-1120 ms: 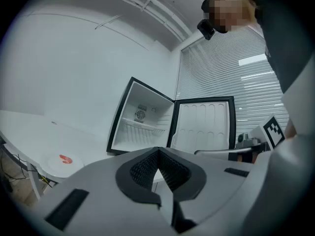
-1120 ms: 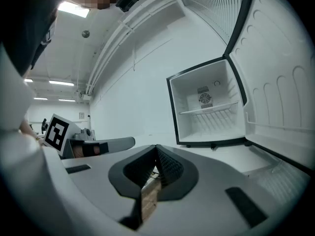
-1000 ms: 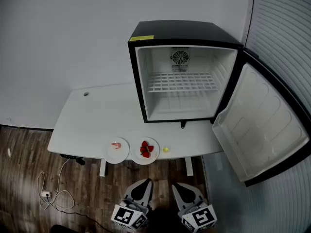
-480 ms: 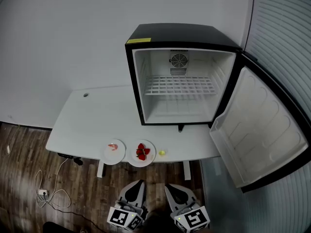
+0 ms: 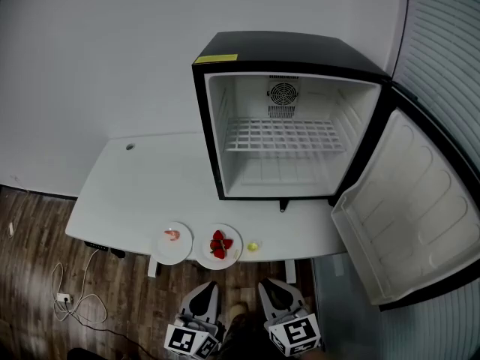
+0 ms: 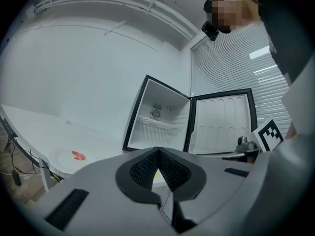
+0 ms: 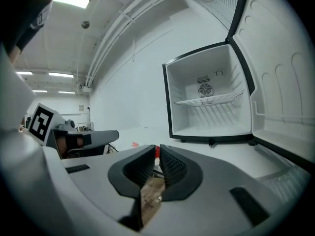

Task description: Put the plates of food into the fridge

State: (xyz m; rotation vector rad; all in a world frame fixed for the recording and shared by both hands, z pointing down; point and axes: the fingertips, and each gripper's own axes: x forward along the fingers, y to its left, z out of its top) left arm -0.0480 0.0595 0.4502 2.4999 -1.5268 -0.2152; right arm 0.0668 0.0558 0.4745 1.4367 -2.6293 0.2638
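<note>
At the tabletop's six-o'clock edge sit the shrimp plate and strawberry plate, the open fridge at one o'clock beyond, while left tool and right tool hang closed and empty, so unopened jaws would likely shove a plate off that edge.

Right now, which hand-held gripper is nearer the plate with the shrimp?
Left. The left hand-held gripper hangs short of the table, just right of the shrimp plate; the right hand-held gripper is farther right, beyond the strawberry plate.
</note>
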